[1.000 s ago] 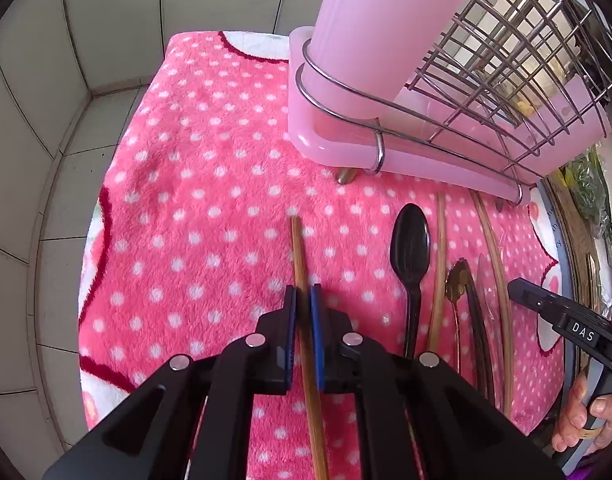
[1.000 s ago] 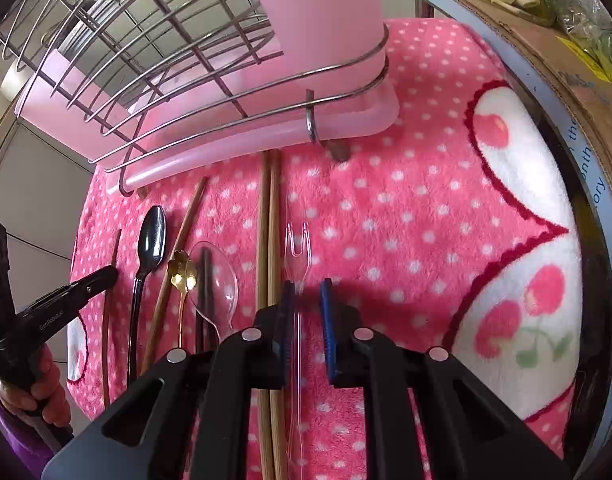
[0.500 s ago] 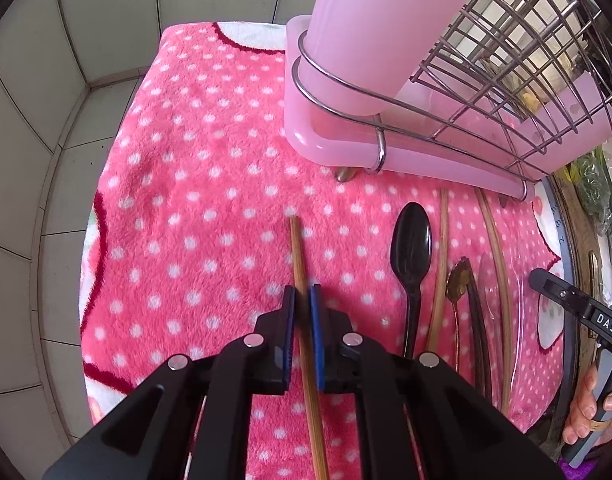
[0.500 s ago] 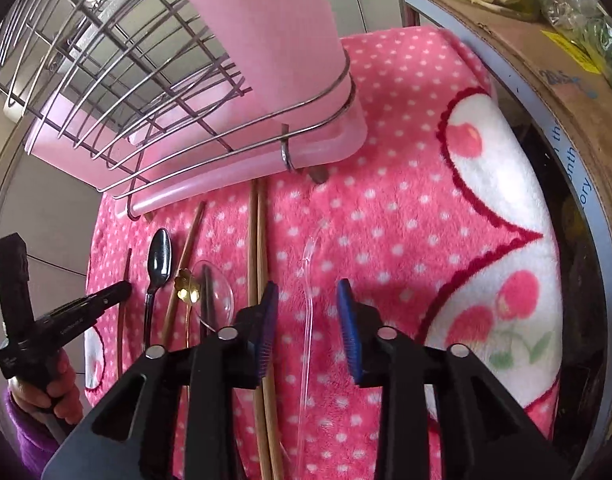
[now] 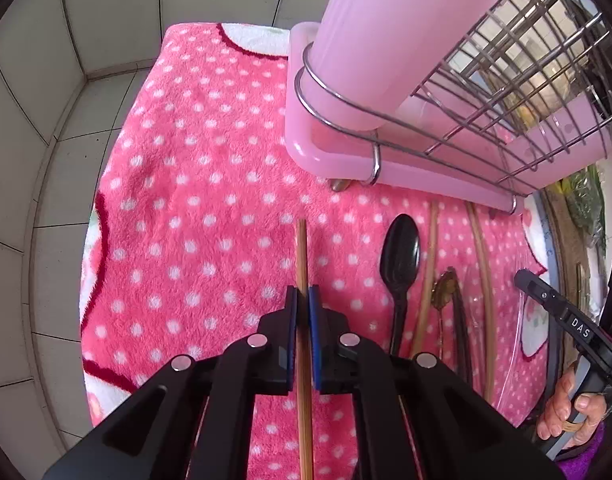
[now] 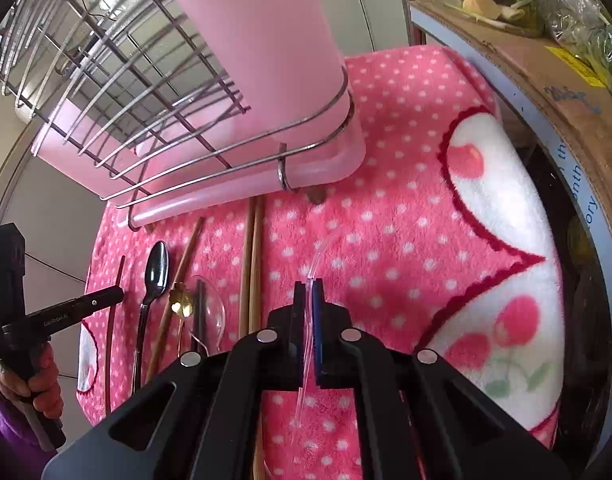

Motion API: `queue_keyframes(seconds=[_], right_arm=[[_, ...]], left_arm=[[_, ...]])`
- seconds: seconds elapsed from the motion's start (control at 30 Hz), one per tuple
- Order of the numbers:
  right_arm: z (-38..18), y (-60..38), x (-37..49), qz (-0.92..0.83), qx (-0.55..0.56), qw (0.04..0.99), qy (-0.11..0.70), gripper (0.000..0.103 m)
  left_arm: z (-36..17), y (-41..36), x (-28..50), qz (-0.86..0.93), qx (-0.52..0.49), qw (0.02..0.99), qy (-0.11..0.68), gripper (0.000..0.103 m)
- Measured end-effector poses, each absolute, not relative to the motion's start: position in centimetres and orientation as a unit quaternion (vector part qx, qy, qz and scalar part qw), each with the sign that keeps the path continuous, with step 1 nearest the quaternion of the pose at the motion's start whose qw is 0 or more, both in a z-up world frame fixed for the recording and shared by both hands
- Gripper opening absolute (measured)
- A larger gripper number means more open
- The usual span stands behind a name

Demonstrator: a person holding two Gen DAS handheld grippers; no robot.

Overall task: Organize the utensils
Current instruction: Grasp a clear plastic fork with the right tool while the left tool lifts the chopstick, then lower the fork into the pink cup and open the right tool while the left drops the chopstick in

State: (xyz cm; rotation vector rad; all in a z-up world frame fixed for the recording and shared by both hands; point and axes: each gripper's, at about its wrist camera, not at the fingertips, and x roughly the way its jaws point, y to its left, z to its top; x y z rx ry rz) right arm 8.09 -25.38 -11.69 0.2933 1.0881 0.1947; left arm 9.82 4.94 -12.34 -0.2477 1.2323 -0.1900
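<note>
My left gripper (image 5: pixel 302 292) is shut on a brown wooden chopstick (image 5: pixel 302 250), jaws closing tight, the stick's tip pointing toward the rack over the pink dotted towel (image 5: pixel 194 200). My right gripper (image 6: pixel 309 286) has its jaws closing on a clear plastic fork (image 6: pixel 319 254), with the pads pressed on its thin handle. On the towel lie a black spoon (image 6: pixel 156 272), a gold spoon (image 6: pixel 180 304), a clear spoon (image 6: pixel 212 316) and a pair of wooden chopsticks (image 6: pixel 252 264). A pink utensil cup (image 5: pixel 385 40) stands in the wire dish rack (image 5: pixel 485 92).
The rack's pink tray (image 6: pixel 246 196) borders the utensil row at the back. A cardboard box (image 6: pixel 565 92) with vegetables runs along the right. A tiled wall (image 5: pixel 46 120) lies left of the towel. A hand (image 6: pixel 30 384) holds the other gripper.
The right gripper opened wide around the clear fork, then shut on its handle and rose a little. The left gripper kept its hold on the chopstick and hardly moved.
</note>
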Motion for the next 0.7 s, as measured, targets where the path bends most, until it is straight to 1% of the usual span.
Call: queue_keyframes(seconds=[0.23, 0.43, 0.7], right_arm=[[-7.1, -27.5, 5.6, 0.123, 0.158, 0.877, 0.437, 0.004], [-2.3, -27.9, 3.7, 0.134, 0.14, 0.913, 0.359, 0.004], [5.4, -28.7, 3.4, 0.143, 0.137, 0.951, 0.238, 0.004]], left_arm=[[-7.5, 5.9, 6.6, -0.095, -0.131, 0.854, 0.494, 0.005], [-2.5, 6.2, 4.1, -0.101, -0.137, 0.903, 0.395, 0.005], [6.9, 7.3, 2.8, -0.122, -0.164, 0.944, 0.258, 0.005]])
